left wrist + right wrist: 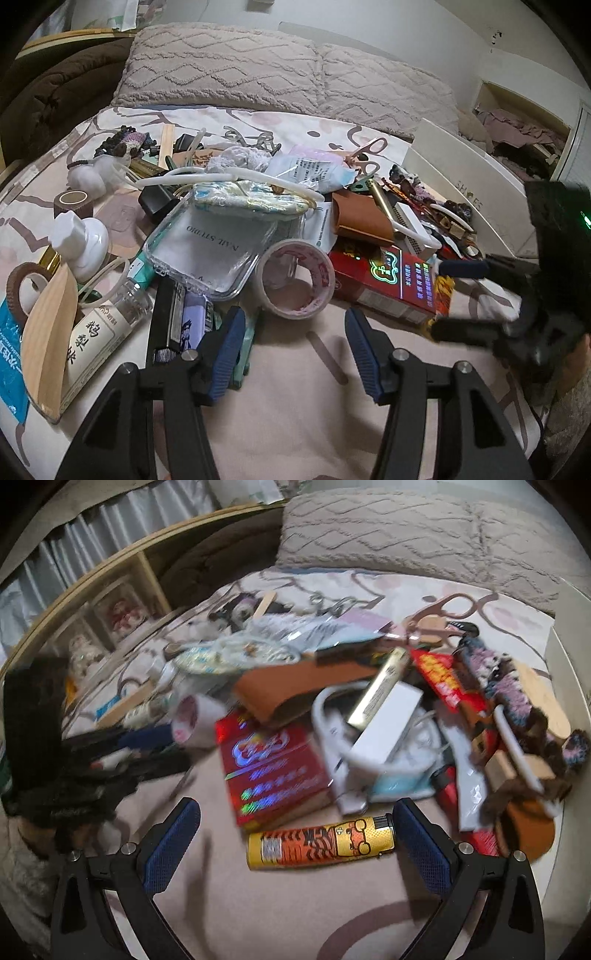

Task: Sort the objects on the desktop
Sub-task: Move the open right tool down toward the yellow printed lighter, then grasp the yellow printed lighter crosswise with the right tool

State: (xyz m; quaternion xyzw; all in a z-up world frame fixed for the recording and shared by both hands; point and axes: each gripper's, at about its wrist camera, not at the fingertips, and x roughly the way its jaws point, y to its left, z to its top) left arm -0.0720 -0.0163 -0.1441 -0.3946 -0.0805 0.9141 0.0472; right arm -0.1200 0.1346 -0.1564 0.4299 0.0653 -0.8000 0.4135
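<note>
Between the wide right gripper (295, 834) fingers lies an untouched yellow-orange tiger-print lighter (320, 842).

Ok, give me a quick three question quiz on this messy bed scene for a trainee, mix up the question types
1. True or false: the right gripper is shut on the yellow tiger-print lighter.
2. Multiple choice: in the left wrist view, the roll of tape printed in red lies against which item? A) the pink scissors B) the clear plastic case lettered NAIL STUDIO C) a pillow
3. Fill in: the left gripper has ___ between its pads.

Key:
1. False. Its jaws stand open; the lighter lies on the bedcover just ahead of them.
2. B
3. Nothing; only bare bedcover shows there.
</note>
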